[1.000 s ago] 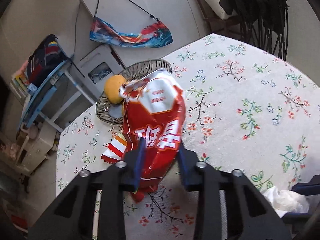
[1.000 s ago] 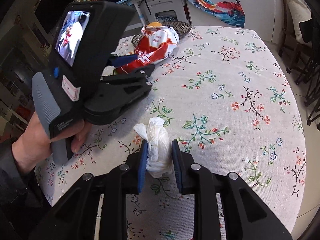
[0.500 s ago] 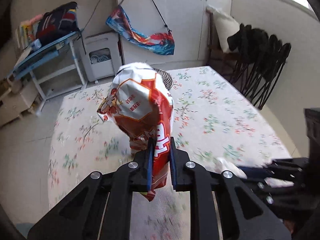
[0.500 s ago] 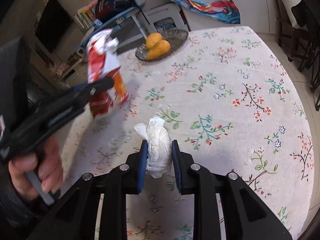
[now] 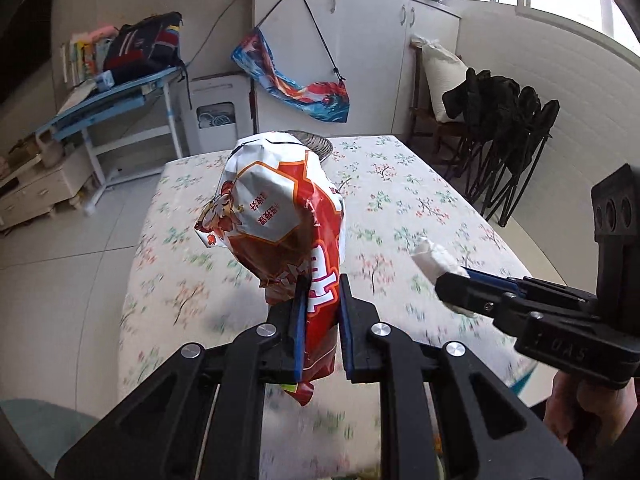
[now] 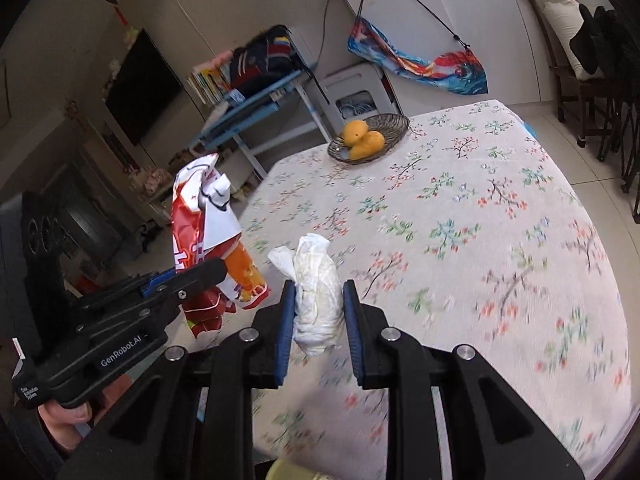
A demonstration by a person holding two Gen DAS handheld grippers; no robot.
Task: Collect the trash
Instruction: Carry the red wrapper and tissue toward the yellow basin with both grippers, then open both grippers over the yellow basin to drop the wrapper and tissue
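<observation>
My left gripper (image 5: 320, 312) is shut on a red and white snack bag (image 5: 280, 216), which stands up crumpled in the air above the near end of the floral table (image 5: 400, 184). In the right wrist view the same snack bag (image 6: 204, 216) hangs at the left in that left gripper (image 6: 200, 276). My right gripper (image 6: 318, 300) is shut on a crumpled white tissue wad (image 6: 316, 280), also lifted off the cloth. From the left wrist view, the tissue wad (image 5: 434, 258) pokes out of the right gripper (image 5: 456, 280) at the right.
A wicker basket (image 6: 394, 124) with yellow fruit (image 6: 362, 138) sits at the table's far end. Black folding chairs (image 5: 508, 136) stand to the right. A blue desk (image 5: 116, 100) and white cabinets (image 5: 348, 32) lie beyond. A pale rim (image 6: 288, 470) shows below my right gripper.
The left gripper closed tighter on the snack bag, lifted it off the table and pulled it back to the near end. The right gripper rose and drew back with the tissue.
</observation>
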